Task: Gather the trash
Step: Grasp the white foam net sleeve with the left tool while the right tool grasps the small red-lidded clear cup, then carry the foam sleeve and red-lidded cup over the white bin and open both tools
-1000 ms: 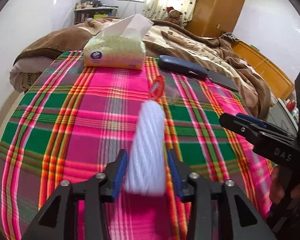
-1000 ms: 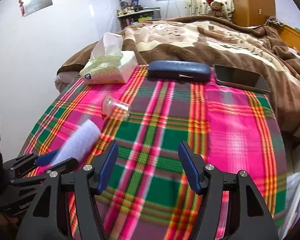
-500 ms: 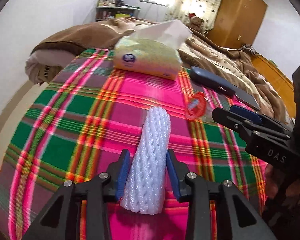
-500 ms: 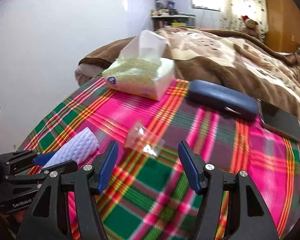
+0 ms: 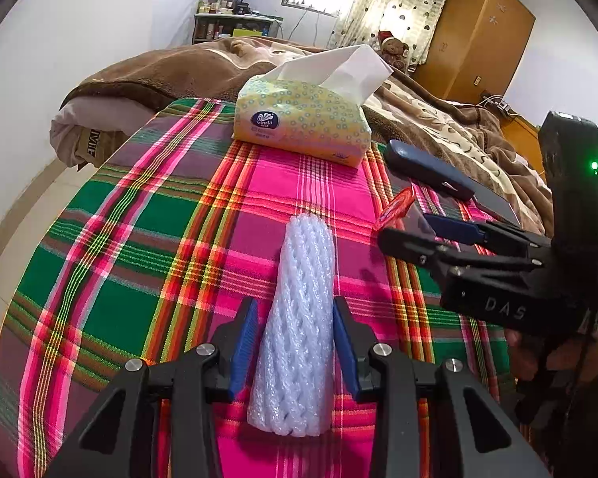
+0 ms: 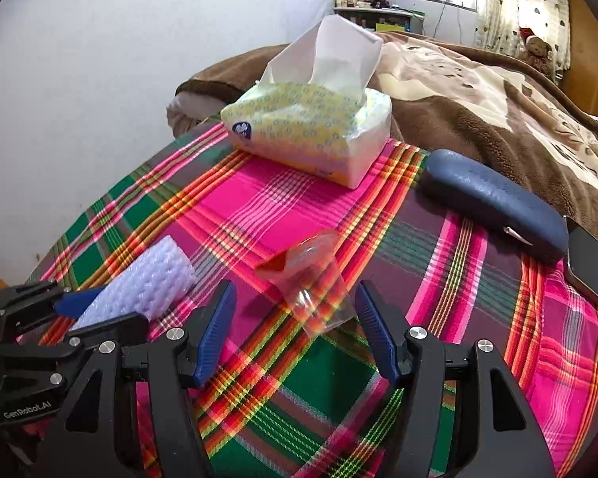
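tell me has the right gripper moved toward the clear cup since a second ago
Yes. In the right wrist view the clear plastic cup, earlier well ahead and left, now lies just beyond the open right gripper, and the tissue pack looms closer.

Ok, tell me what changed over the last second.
The right gripper moved forward to the clear plastic cup, which now lies between its open fingers, not yet gripped. The left gripper kept its hold on the white foam sleeve and swung slightly left. The tissue pack, blue case and plaid cloth stayed where they were.
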`<state>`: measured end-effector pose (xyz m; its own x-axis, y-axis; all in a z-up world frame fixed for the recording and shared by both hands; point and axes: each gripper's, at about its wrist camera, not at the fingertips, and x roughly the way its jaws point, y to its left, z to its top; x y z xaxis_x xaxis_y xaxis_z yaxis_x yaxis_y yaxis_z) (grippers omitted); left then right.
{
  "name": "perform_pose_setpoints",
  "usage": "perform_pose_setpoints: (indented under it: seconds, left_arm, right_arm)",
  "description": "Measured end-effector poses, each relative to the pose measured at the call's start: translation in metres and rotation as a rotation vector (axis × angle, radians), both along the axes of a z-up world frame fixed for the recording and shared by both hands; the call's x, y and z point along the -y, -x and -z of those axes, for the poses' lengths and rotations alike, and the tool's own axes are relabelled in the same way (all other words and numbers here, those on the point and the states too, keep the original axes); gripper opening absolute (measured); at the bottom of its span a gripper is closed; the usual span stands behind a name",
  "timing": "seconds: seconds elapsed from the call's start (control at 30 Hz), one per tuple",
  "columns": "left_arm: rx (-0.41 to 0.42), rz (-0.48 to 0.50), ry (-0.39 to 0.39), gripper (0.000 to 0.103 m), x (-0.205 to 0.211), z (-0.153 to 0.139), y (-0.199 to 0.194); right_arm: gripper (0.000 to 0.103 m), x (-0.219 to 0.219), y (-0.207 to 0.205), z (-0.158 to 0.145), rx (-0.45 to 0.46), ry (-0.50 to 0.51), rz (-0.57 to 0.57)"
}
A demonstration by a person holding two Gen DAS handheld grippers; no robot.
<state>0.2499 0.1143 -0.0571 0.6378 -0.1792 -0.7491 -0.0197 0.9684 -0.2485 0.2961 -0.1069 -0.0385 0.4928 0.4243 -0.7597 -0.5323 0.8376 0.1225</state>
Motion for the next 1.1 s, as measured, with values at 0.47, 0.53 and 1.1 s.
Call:
perform_pose_setpoints:
  seconds: [0.47, 0.53, 1.1]
  left_arm:
    - [-0.016, -0.007, 0.005, 0.051, 0.003, 0.0, -0.015]
    - [-0.016, -0.012, 0.007, 0.051, 0.002, 0.0, -0.018]
    - [0.025, 0.02, -0.07, 0.027, 0.023, -0.019, 0.005]
  right_arm:
    - [0.034, -0.002, -0.007, 0.004, -0.016, 0.013, 0.042]
    - [0.033, -0.001, -0.007, 0.004, -0.019, 0.006, 0.044]
    - [0.032, 0.018, 0.023, -0.022, 0.029, -0.064, 0.101]
